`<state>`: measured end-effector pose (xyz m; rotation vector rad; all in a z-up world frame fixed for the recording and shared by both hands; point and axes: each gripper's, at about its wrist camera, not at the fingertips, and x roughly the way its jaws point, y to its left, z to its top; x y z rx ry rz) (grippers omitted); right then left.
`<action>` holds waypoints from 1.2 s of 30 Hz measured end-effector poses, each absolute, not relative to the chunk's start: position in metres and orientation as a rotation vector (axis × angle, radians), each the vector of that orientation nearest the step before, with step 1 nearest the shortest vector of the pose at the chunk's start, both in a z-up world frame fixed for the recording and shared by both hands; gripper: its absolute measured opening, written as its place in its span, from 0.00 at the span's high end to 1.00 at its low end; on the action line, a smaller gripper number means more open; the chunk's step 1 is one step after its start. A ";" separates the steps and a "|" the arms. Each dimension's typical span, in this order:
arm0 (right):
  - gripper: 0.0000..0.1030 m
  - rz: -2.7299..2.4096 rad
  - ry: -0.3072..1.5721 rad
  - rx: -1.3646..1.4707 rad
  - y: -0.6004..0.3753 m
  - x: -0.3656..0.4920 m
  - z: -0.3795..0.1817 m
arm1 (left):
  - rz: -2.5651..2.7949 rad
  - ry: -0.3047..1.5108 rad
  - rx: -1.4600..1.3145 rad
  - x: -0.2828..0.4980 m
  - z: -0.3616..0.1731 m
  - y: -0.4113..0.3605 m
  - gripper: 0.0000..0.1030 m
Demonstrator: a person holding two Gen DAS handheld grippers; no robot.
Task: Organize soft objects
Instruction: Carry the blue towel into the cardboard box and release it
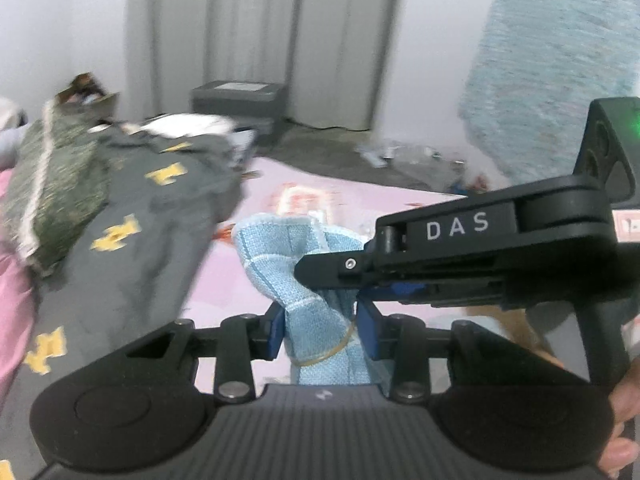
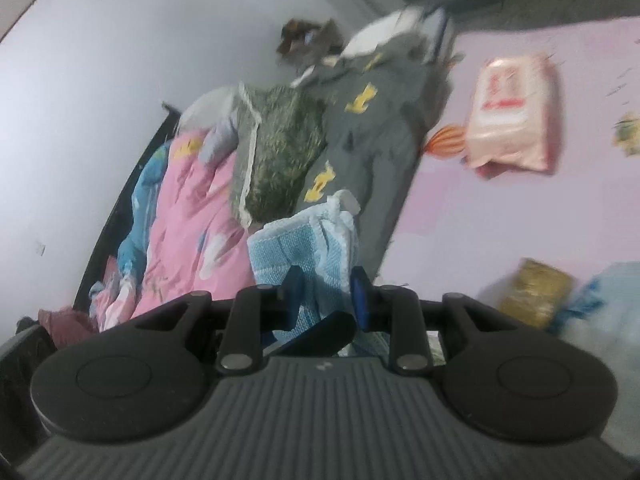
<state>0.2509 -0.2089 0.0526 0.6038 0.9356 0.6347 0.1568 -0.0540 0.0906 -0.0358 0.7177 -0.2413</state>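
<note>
Cloth (image 1: 298, 276), pale blue, is hanging pinched between both tongs above the pink bed (image 1: 236, 280): left tongs (image 1: 320, 334) are gripping its lower end, right tongs (image 2: 326, 298) its upper part, long axis running tongs to tongs.

Light blue cloth (image 1: 304, 264) with a white grid, dark blue pads (image 1: 366, 330) on black tongs, grey blanket (image 1: 160, 216) with yellow motifs, pink sheet (image 2: 500, 216) underneath.
</note>
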 end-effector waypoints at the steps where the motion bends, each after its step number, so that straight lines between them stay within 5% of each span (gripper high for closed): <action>1: 0.76 0.618 0.921 0.604 -0.221 0.243 0.056 | -0.271 0.716 -0.032 0.154 0.094 -0.066 0.63; 10: 0.76 0.373 0.844 0.645 -0.371 0.167 0.071 | -0.582 0.745 0.021 0.136 0.094 -0.191 0.63; 23: 0.80 0.011 0.900 0.714 -0.543 0.085 0.011 | -0.857 0.922 0.106 0.115 0.028 -0.367 0.63; 36: 0.79 -0.235 0.941 0.524 -0.588 0.097 -0.015 | -0.867 1.029 0.112 0.122 -0.011 -0.414 0.49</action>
